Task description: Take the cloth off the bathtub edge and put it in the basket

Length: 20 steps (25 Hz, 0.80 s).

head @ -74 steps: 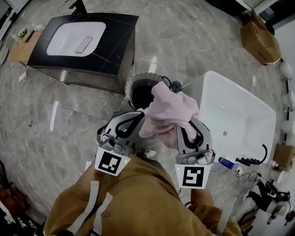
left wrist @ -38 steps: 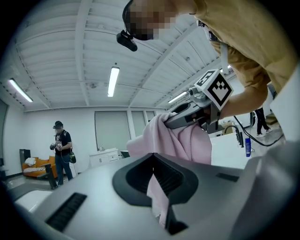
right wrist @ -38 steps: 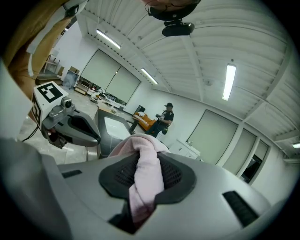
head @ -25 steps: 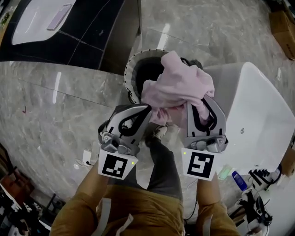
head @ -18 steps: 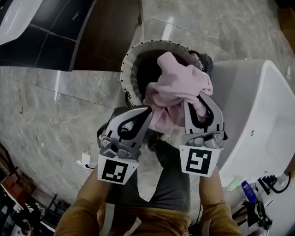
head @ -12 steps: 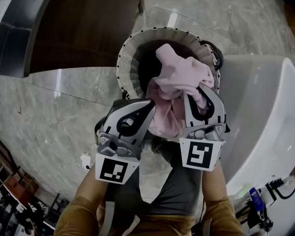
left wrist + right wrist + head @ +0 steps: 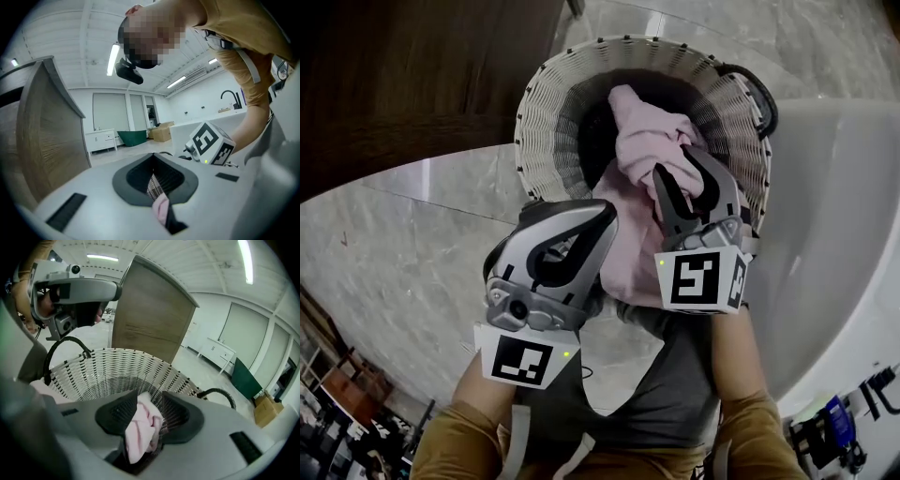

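The pink cloth (image 7: 642,141) hangs bunched inside the mouth of the white woven basket (image 7: 546,89). My left gripper (image 7: 605,214) is at the basket's near rim, its jaws closed on a sliver of the cloth (image 7: 161,209). My right gripper (image 7: 680,161) reaches down into the basket. Its jaws have just been opening: the cloth (image 7: 140,427) lies between them against one pad, and basket weave (image 7: 117,369) shows in the gap at the other pad. The lower part of the cloth is hidden behind both grippers.
The white bathtub (image 7: 834,216) stands directly right of the basket, and a dark wooden cabinet (image 7: 403,75) stands to its left. Black basket handles (image 7: 220,394) rise at the rim. Grey marble floor (image 7: 394,244) surrounds them. The person's legs are below the grippers.
Both grippers have come down with the cloth, from above the basket into its mouth. The right gripper's jaws stand wider apart than before.
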Each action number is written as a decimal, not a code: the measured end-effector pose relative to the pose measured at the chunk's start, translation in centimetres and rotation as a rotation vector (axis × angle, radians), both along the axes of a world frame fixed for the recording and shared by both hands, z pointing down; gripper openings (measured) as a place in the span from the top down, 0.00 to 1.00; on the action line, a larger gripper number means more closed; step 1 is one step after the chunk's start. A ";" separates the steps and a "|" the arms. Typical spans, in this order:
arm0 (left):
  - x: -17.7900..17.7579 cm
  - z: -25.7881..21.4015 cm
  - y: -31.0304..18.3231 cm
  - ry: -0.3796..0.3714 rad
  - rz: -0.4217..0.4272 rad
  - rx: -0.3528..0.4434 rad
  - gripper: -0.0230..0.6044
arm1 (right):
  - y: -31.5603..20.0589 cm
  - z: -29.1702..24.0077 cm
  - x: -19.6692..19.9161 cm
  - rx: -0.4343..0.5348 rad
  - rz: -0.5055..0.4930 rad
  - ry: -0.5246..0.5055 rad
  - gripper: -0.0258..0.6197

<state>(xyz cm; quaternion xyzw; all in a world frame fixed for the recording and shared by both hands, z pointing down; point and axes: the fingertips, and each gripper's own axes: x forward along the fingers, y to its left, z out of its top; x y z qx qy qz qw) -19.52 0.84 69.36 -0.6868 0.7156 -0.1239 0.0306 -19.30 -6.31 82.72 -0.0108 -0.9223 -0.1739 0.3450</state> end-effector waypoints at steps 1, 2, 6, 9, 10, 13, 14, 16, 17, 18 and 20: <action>0.1 0.1 -0.2 -0.008 0.008 0.003 0.95 | -0.2 0.3 0.0 0.002 0.004 -0.002 0.72; 0.2 0.2 -0.3 -0.013 0.013 0.003 0.95 | -0.3 0.4 0.0 0.005 0.006 -0.002 0.71; 0.2 0.2 -0.1 -0.033 0.011 -0.019 0.95 | -0.7 0.0 0.5 0.019 0.017 0.005 0.71; 0.1 -0.7 0.4 -0.021 -0.009 -0.032 0.95 | -0.5 -1.7 1.0 0.032 0.025 0.014 0.71; 0.1 -1.1 0.5 -0.017 -0.015 -0.035 0.95 | -0.4 -2.4 1.2 0.036 0.026 0.017 0.71; 0.5 -3.0 0.9 -0.005 -0.026 -0.045 0.95 | -0.1 -4.9 1.8 0.039 0.028 0.026 0.71; 0.6 -3.8 1.0 0.000 -0.028 -0.047 0.95 | 0.0 -5.9 2.0 0.039 0.029 0.030 0.71; 0.9 -6.0 1.4 0.008 -0.031 -0.051 0.95 | 0.3 -8.6 2.4 0.041 0.029 0.034 0.71; 1.1 -7.3 1.6 0.011 -0.032 -0.052 0.95 | 0.4 -10.0 2.6 0.043 0.028 0.035 0.71; 1.3 -8.5 1.7 0.013 -0.034 -0.052 0.95 | 0.5 -11.5 2.8 0.045 0.027 0.036 0.71; 1.5 -10.8 1.8 0.018 -0.040 -0.050 0.95 | 0.6 -14.2 3.2 0.049 0.022 0.038 0.71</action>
